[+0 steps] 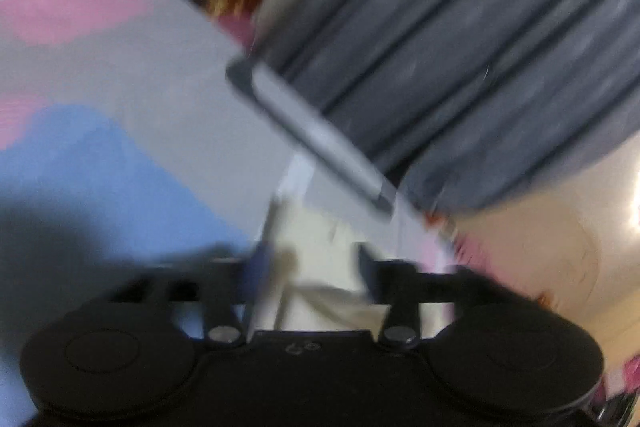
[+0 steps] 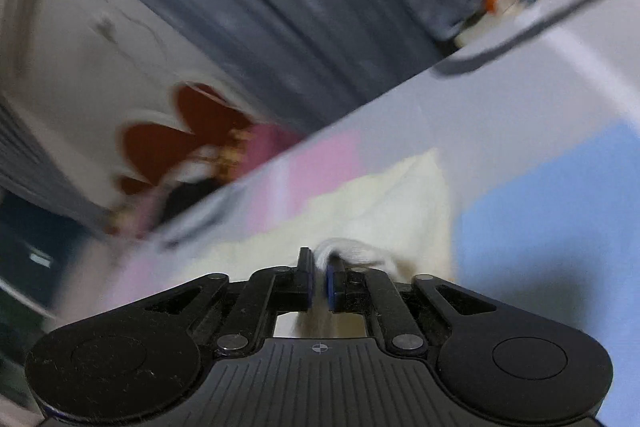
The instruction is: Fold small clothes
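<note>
A cream-white small garment (image 2: 384,203) lies on a grey mat (image 2: 500,107) with pink and blue patches. My right gripper (image 2: 319,285) is shut on a bunched edge of the garment, white cloth pinched between its blue pads. In the blurred left wrist view the same cream garment (image 1: 320,239) lies between the fingers of my left gripper (image 1: 312,263), which stand apart. Whether the left fingers touch the cloth is blurred.
A grey pleated curtain (image 1: 460,47) (image 2: 300,7) hangs behind the mat's dark raised edge (image 1: 312,135). A cream cloth with dark red shapes (image 2: 188,131) lies beyond the mat. A beige surface (image 1: 540,251) is at the right.
</note>
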`<state>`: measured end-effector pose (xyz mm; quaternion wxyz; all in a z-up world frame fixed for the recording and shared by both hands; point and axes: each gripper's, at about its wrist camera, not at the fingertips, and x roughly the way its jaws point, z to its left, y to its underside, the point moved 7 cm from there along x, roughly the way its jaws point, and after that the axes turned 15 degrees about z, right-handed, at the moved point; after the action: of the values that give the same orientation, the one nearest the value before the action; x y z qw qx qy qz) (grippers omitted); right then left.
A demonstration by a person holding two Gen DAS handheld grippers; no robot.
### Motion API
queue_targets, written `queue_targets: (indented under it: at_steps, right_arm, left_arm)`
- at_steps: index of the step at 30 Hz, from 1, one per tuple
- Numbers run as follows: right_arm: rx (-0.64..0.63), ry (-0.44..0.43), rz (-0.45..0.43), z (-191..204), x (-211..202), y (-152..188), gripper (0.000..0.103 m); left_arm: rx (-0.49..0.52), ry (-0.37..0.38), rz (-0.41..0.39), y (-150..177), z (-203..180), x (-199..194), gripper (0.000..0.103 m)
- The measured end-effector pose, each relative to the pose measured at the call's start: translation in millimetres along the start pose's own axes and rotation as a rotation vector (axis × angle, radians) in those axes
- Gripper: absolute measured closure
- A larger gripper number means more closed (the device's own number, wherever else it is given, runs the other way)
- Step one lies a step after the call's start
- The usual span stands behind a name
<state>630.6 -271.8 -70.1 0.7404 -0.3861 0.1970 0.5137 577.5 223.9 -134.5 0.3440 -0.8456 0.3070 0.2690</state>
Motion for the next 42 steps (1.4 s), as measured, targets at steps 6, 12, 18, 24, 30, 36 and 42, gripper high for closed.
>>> queue_targets:
  at_steps: [6,12,18,24,30,36,42]
  right_arm:
    - [-0.141,0.014,-0.114,-8,-27,11,0.031]
    - [-0.260,0.121,-0.060,0,4,24,0.049]
    - [-0.417,0.303,0.008,13,56,30,0.060]
    - [-0.491,0.371,-0.006,12,71,41,0.102]
    - [-0.520,0.351,-0.105,20,45,37,0.102]
    - [-0.488,0.368,-0.034,9,58,37,0.091]
    - [-0.440,0.320,-0.012,-2,64,36,0.081]
  left_arm:
    - [0.280,-0.067,0.028,19,-9,-5,0.049]
    - [0.455,-0.208,0.112,35,-28,32,0.056]
    - [0.522,-0.281,0.127,38,-33,44,0.075]
    - [0.554,-0.272,0.066,34,-42,37,0.093]
    - [0.579,-0.246,-0.001,33,-55,32,0.093]
    - [0.533,-0.346,0.038,31,-35,43,0.059]
    - [0.617,-0.348,-0.021,20,-54,39,0.057]
